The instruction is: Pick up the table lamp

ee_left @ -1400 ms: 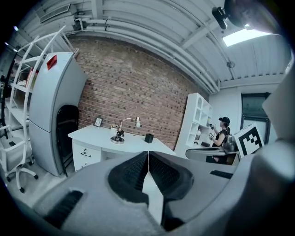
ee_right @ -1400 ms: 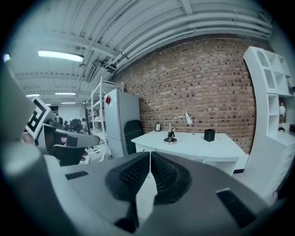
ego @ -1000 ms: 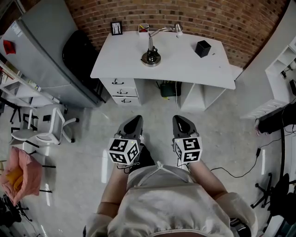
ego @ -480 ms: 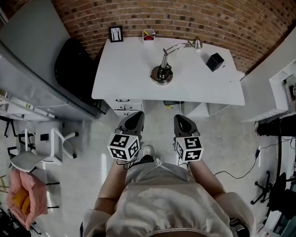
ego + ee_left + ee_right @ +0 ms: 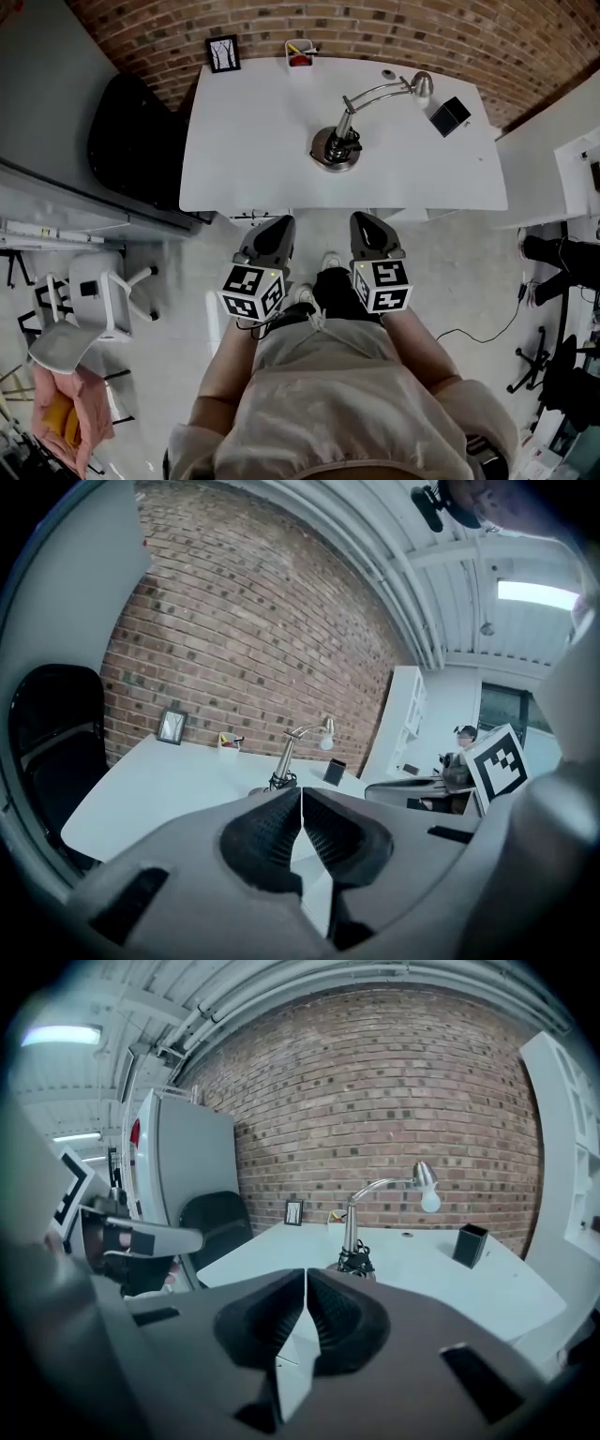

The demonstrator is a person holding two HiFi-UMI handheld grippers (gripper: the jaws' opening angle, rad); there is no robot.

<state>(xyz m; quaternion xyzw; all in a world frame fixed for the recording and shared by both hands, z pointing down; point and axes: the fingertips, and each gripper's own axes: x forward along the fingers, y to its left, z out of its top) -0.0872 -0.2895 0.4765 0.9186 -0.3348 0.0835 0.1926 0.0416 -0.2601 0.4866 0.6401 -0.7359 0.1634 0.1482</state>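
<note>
A chrome table lamp (image 5: pixel 337 145) stands near the middle of the white desk (image 5: pixel 253 141), its round base wrapped with a black cord and its curved neck ending in a small shade (image 5: pixel 422 84) to the right. The left gripper view shows the lamp (image 5: pixel 286 761) ahead on the desk; so does the right gripper view, where the lamp (image 5: pixel 354 1232) is straight in front. My left gripper (image 5: pixel 279 223) and right gripper (image 5: pixel 362 220) hover side by side at the desk's front edge, short of the lamp. Both are shut with nothing between their jaws.
On the desk stand a small picture frame (image 5: pixel 223 53), a pen cup (image 5: pixel 299 53) and a black box (image 5: pixel 449 115). A black office chair (image 5: pixel 131 141) sits left of the desk, a brick wall (image 5: pixel 375 33) behind it, white shelves (image 5: pixel 577 164) to the right.
Both grippers have moved forward together from the open floor up to the desk's front edge. The desk and lamp now lie much closer. The jaws stayed shut.
</note>
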